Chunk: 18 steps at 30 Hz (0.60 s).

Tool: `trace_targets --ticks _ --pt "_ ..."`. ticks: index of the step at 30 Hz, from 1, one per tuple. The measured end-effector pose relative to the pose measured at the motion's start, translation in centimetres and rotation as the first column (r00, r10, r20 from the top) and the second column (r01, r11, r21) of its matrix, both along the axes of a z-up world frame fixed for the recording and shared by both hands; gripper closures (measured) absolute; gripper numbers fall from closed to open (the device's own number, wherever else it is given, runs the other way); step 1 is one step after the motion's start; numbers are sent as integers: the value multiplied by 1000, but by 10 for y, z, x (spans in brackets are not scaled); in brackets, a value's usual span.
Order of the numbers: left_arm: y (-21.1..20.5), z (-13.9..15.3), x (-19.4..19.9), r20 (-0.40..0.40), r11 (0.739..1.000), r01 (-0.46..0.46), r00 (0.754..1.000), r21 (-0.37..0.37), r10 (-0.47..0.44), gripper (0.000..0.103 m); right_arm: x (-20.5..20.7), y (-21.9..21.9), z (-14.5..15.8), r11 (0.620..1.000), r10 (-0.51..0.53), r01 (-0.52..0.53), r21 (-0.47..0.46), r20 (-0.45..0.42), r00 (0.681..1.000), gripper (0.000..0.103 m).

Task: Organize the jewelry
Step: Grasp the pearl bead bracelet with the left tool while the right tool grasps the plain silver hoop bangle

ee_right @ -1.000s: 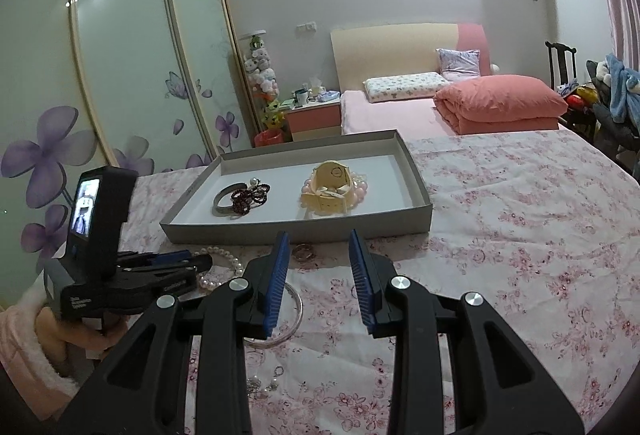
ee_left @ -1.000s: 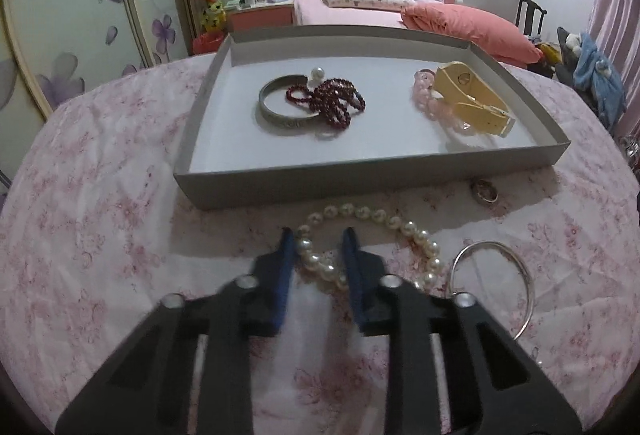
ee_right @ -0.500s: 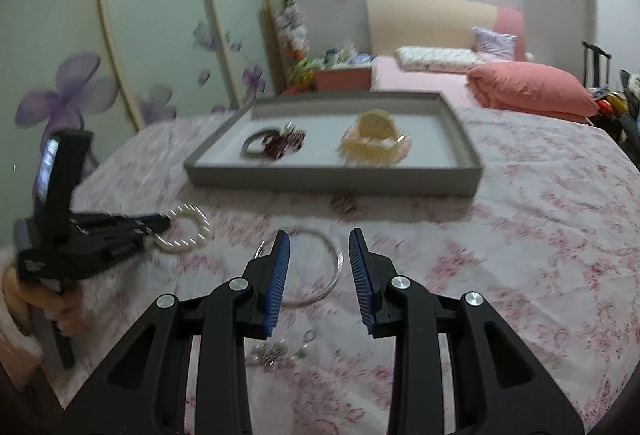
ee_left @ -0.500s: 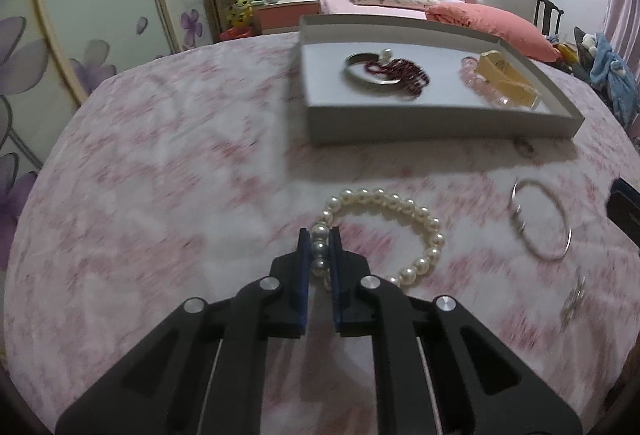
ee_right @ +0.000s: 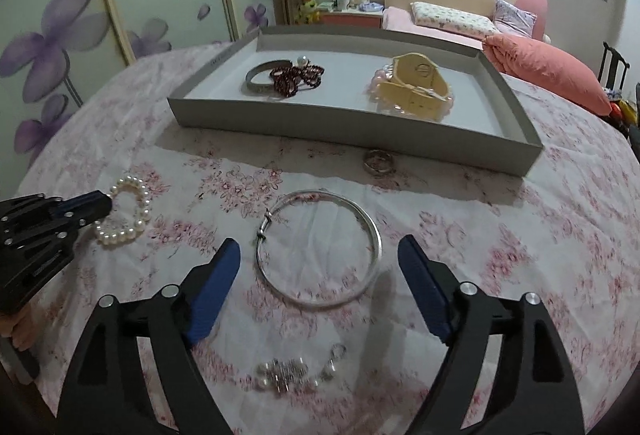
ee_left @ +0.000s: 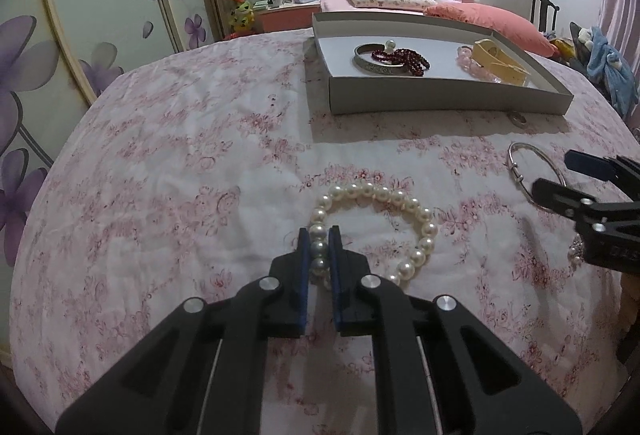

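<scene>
You've dragged the pearl bracelet (ee_left: 374,225) away from the grey tray (ee_left: 440,100) across the floral tablecloth (ee_left: 180,175); your left gripper (ee_left: 319,241) is clamped on its beads. Your right gripper (ee_right: 319,267) is spreading wide (nothing pinched yet), straddling the silver bangle (ee_right: 319,255), which lies flat below the tray.

The left gripper (ee_left: 319,249) is clamped on the pearl bracelet (ee_left: 404,201); beside it, the right gripper (ee_right: 319,287) is being opened, nothing between its jaws.
</scene>
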<state>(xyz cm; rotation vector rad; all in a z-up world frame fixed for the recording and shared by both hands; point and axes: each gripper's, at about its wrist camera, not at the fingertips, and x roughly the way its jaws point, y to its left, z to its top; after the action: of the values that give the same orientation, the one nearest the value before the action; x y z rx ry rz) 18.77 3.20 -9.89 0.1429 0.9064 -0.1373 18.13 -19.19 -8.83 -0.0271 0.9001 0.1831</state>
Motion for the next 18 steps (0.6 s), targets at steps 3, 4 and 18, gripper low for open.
trace_targets --ticks 3,4,18 --pt "1 0 0 -1 1000 0 1000 -2 0 93 11 6 -5 999 -4 3 -42 -25 1000 20" --pt "1 0 1 -1 1000 -1 1000 -4 1 93 13 6 -5 999 -3 2 -38 -26 1000 20" --pt "3 1 0 3 999 -11 1000 -35 11 93 -10 -45 5 991 -118 116 63 34 992 33"
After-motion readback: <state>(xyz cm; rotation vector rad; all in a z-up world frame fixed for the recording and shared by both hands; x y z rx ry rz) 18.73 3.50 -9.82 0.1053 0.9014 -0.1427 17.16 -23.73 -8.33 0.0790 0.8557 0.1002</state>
